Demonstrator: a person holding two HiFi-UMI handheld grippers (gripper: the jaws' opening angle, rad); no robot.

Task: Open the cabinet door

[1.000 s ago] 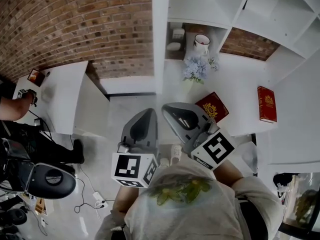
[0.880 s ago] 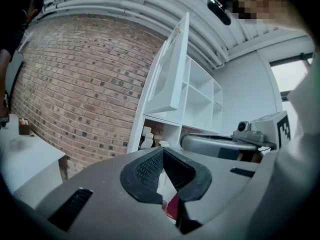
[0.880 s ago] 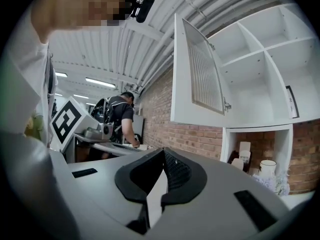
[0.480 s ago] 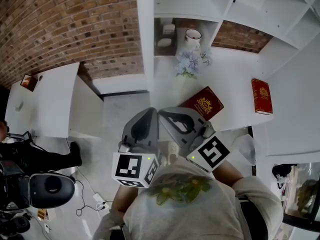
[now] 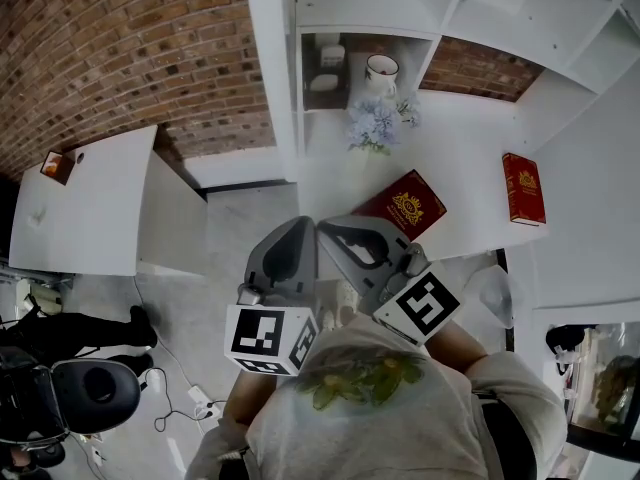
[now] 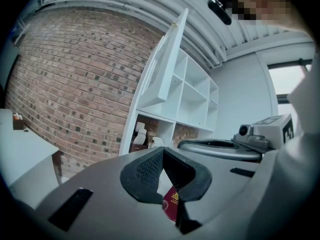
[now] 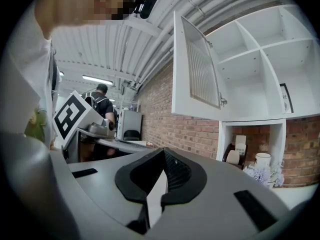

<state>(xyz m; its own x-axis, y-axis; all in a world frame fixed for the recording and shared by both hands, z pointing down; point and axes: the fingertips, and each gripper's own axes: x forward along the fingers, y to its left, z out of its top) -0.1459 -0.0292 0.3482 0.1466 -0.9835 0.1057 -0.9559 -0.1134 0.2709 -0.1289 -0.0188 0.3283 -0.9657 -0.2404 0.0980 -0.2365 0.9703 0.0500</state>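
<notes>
Left gripper (image 6: pixel 162 151) and right gripper (image 7: pixel 163 152) are both closed, holding nothing.

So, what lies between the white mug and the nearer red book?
Pale flowers lie between the mug and that red book; the head view shows this.

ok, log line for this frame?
cabinet door: swung open | left gripper: shut, empty | right gripper: shut, empty | both held near torso, neither touching the door
</notes>
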